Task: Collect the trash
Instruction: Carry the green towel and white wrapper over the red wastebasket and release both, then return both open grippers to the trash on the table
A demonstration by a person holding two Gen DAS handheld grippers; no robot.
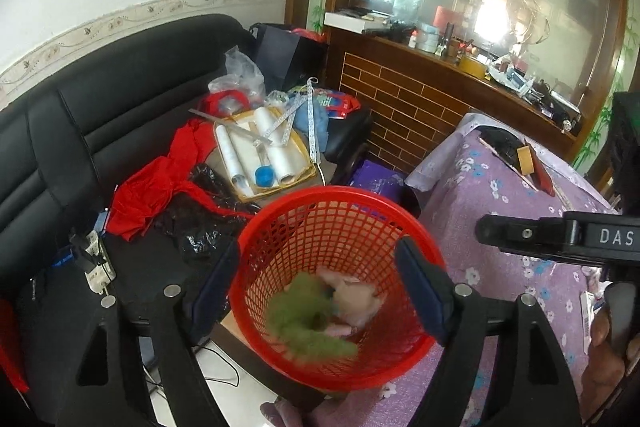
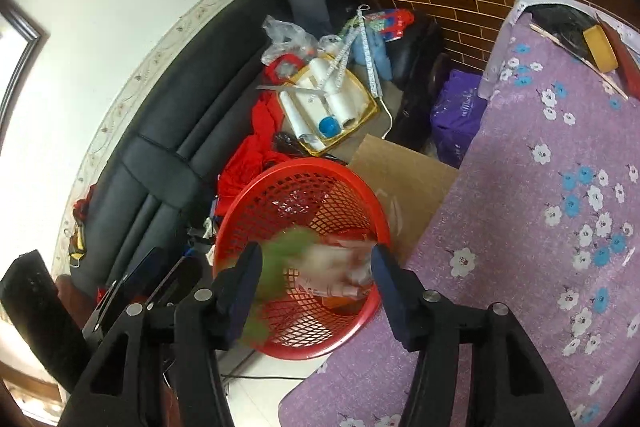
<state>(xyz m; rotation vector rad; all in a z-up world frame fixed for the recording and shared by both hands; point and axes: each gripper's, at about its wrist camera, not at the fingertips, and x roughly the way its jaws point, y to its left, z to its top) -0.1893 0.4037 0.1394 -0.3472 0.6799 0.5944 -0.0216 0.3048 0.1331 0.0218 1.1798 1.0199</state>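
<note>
From my left tongs [image 1: 320, 291] I look down into the red mesh basket [image 1: 340, 211], which stands at the edge of the table with the purple flowered cloth [image 1: 500, 187]. My left jaws are spread wide on either side of the basket's mouth and pinch nothing. Inside the basket lies a pale crumpled wrapper [image 1: 352, 297], and a green fuzzy scrap [image 1: 308, 323], blurred, sits against it near the bottom. My right tongs [image 1: 560, 239] reach in from the right edge, above the cloth; from here I cannot tell how their jaws stand. Behind the basket the black sofa [image 1: 100, 115] carries a red cloth [image 1: 152, 187], a black plastic bag [image 1: 200, 231] and a yellow tray [image 1: 296, 143] of white paper rolls.

From my right tongs [image 2: 316, 291] the same basket [image 2: 304, 171] fills the middle, tipped toward me, just beside the purple cloth [image 2: 540, 227]. My right jaws are parted and hold nothing; no pad presses on anything. The green scrap [image 2: 276, 259] smears just beside the left pad, over the basket's opening, and the pale wrapper [image 2: 336, 267] shows blurred between the jaws, inside the basket. A sheet of brown cardboard [image 2: 400, 171] leans behind the basket, and the sofa [image 2: 160, 155] runs along the wall to the left.
</note>
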